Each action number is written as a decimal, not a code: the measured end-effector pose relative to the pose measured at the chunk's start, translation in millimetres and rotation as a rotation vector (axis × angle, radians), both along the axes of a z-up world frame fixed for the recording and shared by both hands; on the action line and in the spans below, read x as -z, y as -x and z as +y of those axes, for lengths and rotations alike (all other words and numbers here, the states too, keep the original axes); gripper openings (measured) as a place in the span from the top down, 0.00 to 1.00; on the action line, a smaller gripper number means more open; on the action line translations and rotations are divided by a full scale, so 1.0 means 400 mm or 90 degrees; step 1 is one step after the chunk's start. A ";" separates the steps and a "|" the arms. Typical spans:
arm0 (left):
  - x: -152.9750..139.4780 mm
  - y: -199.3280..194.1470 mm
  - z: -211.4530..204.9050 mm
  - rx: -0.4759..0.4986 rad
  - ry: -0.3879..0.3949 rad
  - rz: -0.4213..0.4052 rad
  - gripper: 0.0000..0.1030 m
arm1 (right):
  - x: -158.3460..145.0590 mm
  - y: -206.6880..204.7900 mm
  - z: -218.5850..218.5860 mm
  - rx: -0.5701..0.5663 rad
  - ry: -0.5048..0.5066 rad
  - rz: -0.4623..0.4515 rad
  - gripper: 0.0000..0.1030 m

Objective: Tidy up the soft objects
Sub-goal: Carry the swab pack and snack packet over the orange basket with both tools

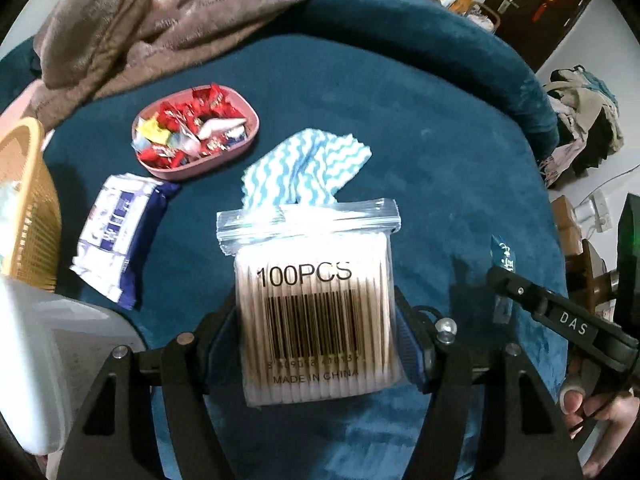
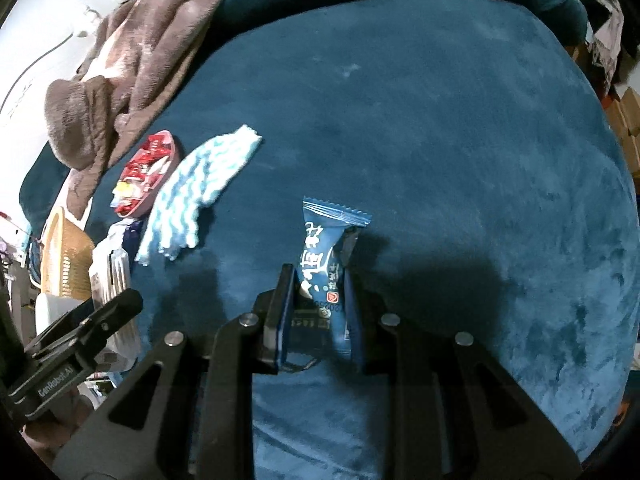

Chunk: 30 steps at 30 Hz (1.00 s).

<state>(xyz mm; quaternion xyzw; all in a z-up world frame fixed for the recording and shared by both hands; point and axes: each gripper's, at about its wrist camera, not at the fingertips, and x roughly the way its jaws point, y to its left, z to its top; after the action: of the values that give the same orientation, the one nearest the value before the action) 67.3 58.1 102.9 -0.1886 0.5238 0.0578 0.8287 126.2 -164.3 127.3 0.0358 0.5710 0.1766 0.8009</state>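
Surface: dark teal plush cushion (image 2: pixel 420 128), nap brushed in patches, raised padded rim along the far edge. Brown fleece blanket (image 1: pixel 132 28) heaped over the far-left corner.

Left gripper (image 1: pixel 320 332) clamps a zip bag of cotton swabs (image 1: pixel 316 312) by its sides, clear of the cushion. Right gripper (image 2: pixel 316 304), jaws narrow, pinches a blue snack packet (image 2: pixel 324 264).

Blue-and-white wavy cloth (image 1: pixel 308 168) lies mid-cushion; pink tray of wrapped candies (image 1: pixel 196 132) beside it toward the left edge; tissue pack (image 1: pixel 120 232) nearer. Tan woven basket (image 1: pixel 28 204) and a white bin (image 1: pixel 44 364) at the left edge.

Room: dark door (image 1: pixel 536 8) and piled clothes (image 1: pixel 580 116) on the far right.
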 end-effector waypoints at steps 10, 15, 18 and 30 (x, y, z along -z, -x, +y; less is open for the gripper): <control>-0.059 0.031 0.031 -0.012 -0.028 -0.030 0.32 | -0.060 0.046 0.073 -0.043 -0.006 -0.022 0.76; -0.095 0.049 0.046 -0.018 -0.033 -0.056 0.32 | -0.094 0.065 0.115 -0.067 -0.011 -0.033 0.76; -0.121 0.061 0.055 -0.021 -0.036 -0.074 0.32 | -0.118 0.074 0.145 -0.084 -0.013 -0.045 0.76; -0.193 0.115 0.114 -0.055 -0.037 -0.126 0.32 | -0.189 0.111 0.249 -0.141 -0.010 -0.081 0.76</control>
<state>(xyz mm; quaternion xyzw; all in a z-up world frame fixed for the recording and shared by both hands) 21.4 103.6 180.1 -0.1916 0.4291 0.0901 0.8781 81.7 -64.8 202.9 -0.0325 0.5182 0.2700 0.8109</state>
